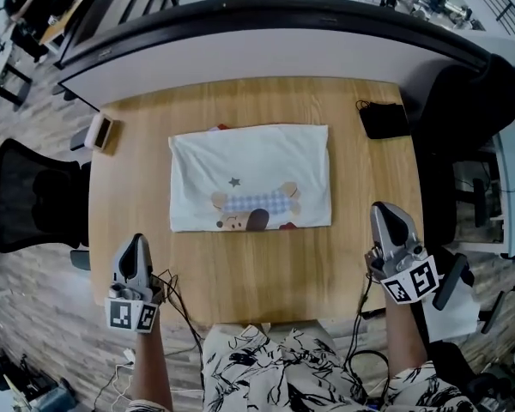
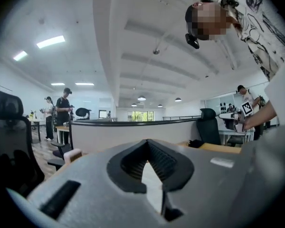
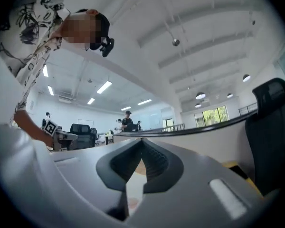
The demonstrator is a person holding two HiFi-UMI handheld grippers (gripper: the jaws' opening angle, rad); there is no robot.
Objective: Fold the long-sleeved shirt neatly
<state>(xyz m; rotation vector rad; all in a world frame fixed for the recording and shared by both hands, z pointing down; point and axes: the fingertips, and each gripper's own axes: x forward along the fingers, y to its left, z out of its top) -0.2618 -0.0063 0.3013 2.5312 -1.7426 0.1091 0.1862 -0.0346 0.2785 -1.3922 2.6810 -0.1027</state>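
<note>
head view looks down on a wooden table (image 1: 266, 269). the long-sleeved shirt (image 1: 251, 174) lies flat in the middle of it, folded into a neat white rectangle, with a dog picture and a little star on top. the left gripper (image 1: 138, 240) is over the front left part of the table and the right gripper (image 1: 381, 208) is over its right side. both are well apart from the shirt and hold nothing. each one has a cube with square markers at its back end. a black thing (image 1: 384, 120) sits at the far right corner of the table, and a small box (image 1: 99, 131) sits at the far left edge. a black chair (image 1: 26, 200) stands to the left of the table, and a curved wall (image 1: 266, 50) runs behind it. left gripper view looks out across the room, not down at the table. its two jaws are pressed together at the tips, and nothing is pinched between them. past them are the curved wall, another black chair (image 2: 208, 125) and people (image 2: 62, 110) standing far off on the left. right gripper view looks out across the room too. its jaws are pressed together and pinch nothing. behind them are other people (image 3: 127, 121) at desks, and long ceiling lights (image 3: 104, 87) shine above.
</note>
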